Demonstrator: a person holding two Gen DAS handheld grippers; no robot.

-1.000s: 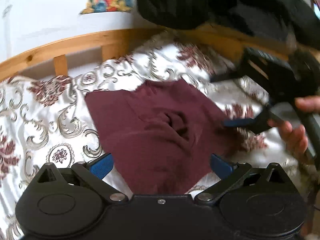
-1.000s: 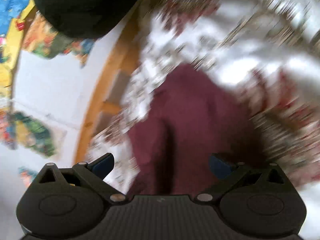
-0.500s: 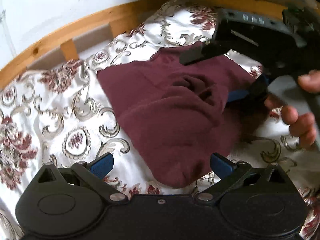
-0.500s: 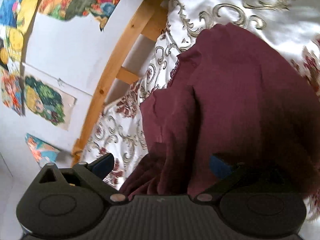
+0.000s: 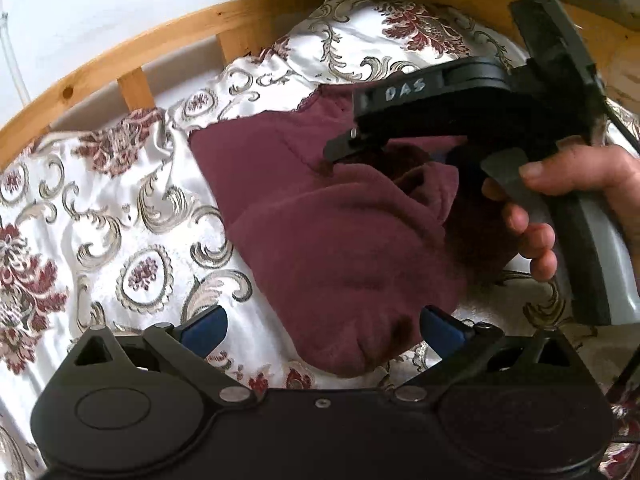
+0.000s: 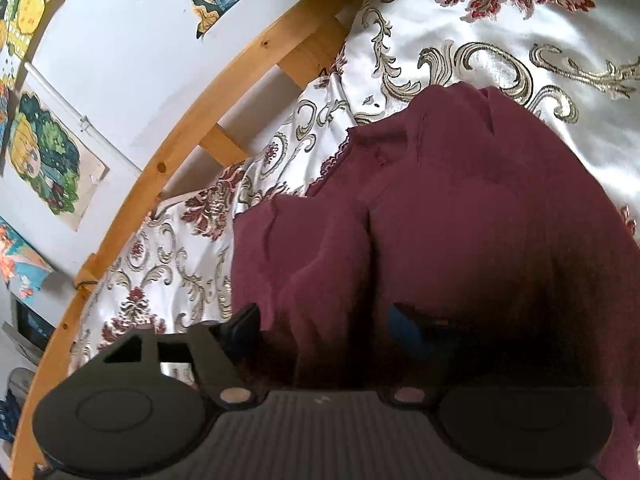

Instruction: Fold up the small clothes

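Where it lay on the patterned bedspread [image 5: 120, 208], the maroon garment [image 5: 332, 240] was partly folded, one rounded layer doubled over the flat part beneath, with a lace-trimmed edge [image 6: 336, 156] turned toward the wooden bed rail [image 5: 132, 52]. Its flat corner pointed toward the rail; its bulging fold sat nearer the left gripper.

Right gripper [image 5: 384, 152]: entered from the right side of the bed, held by a bare hand [image 5: 568, 200] on its handle, fingers reaching into the bunched cloth at the garment's middle. In its own view, fabric filled the gap between the blue pads [image 6: 404, 328]; whether the jaws actually pinched it could not be told.

Left gripper [image 5: 322, 330]: jaws spread wide, blue pads [image 5: 204, 328] either side of the garment's near folded end, holding nothing.

Surroundings: white wall [image 6: 120, 80] behind the rail, bearing colourful cartoon pictures [image 6: 44, 156].
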